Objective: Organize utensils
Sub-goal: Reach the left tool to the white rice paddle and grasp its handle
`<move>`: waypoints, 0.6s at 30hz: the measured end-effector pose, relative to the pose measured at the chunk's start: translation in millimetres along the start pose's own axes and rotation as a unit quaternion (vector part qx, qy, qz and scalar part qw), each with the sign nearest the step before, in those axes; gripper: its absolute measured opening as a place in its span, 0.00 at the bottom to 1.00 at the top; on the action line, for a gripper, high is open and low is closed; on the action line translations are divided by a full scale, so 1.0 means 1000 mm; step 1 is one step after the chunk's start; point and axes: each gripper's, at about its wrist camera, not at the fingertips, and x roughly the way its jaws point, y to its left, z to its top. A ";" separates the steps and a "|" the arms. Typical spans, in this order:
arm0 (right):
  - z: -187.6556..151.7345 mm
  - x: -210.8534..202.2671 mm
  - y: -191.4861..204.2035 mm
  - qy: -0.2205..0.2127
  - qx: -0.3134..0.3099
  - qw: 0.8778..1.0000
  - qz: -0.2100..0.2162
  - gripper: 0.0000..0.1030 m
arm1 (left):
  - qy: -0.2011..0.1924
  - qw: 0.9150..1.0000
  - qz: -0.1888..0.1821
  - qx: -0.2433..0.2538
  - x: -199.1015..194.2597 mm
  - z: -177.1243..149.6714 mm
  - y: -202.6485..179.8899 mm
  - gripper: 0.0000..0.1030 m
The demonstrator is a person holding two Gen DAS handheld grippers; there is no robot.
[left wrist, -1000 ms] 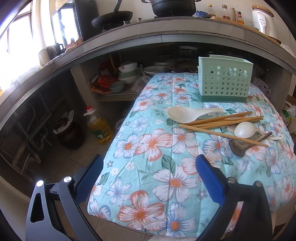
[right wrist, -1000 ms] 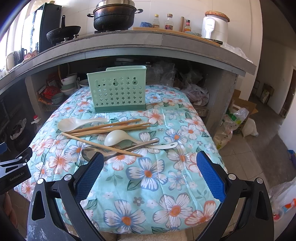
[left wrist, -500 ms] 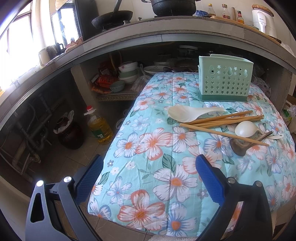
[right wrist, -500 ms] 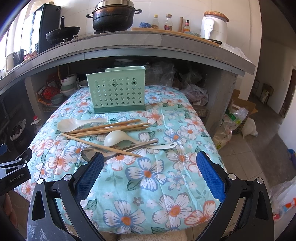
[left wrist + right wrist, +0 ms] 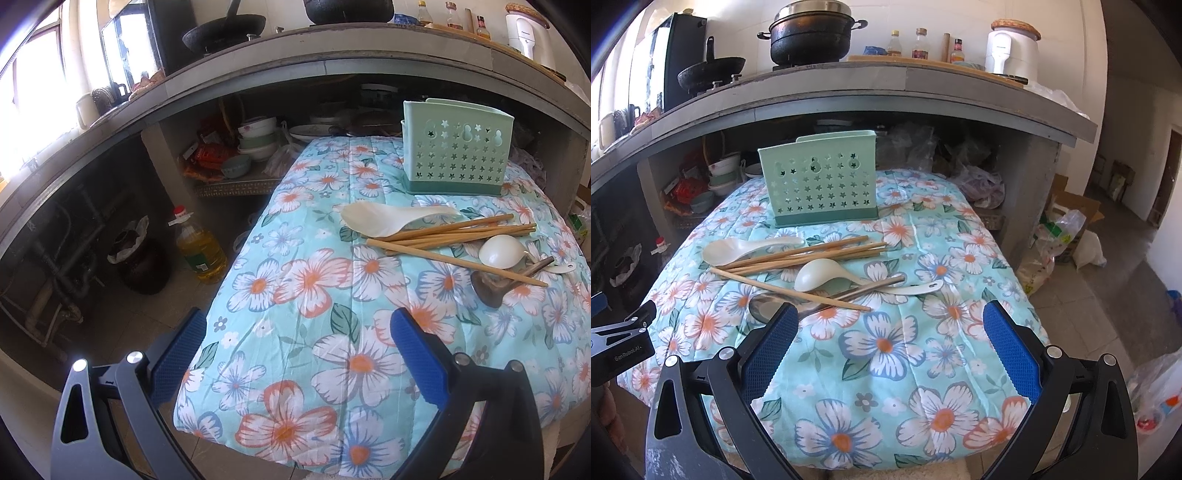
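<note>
A mint-green perforated utensil holder point(image 5: 820, 188) point(image 5: 456, 153) stands upright at the far side of the floral-covered table point(image 5: 886, 350). In front of it lies a loose pile: a flat white rice paddle point(image 5: 738, 249) point(image 5: 384, 219), several wooden chopsticks point(image 5: 812, 253) point(image 5: 461, 232), a white ladle point(image 5: 822, 273) point(image 5: 498, 251) and a metal spoon point(image 5: 768, 304) point(image 5: 491, 286). My right gripper point(image 5: 886, 347) hangs open over the near part of the table, just short of the pile. My left gripper point(image 5: 295, 354) is open at the table's left front corner.
A stone counter point(image 5: 886, 96) with a black pot point(image 5: 809, 33), wok and bottles overhangs the table's far end. An oil bottle point(image 5: 199, 247) and dark jar stand on the floor at left. Bags point(image 5: 1060, 236) and a box sit on the floor at right.
Both grippers have edged slightly forward toward the pile; the utensils have not moved.
</note>
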 end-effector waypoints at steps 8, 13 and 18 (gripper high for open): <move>-0.016 0.024 0.011 0.012 -0.021 0.999 0.037 0.93 | -0.007 0.989 -0.142 -0.032 0.027 0.014 0.016 0.95; -0.023 0.039 0.018 0.019 -0.025 0.996 0.089 0.93 | 0.007 0.975 -0.207 -0.076 0.051 0.038 0.021 0.95; -0.023 0.050 0.026 0.007 -0.045 0.992 0.120 0.93 | 0.016 0.966 -0.236 -0.100 0.084 0.067 0.021 0.95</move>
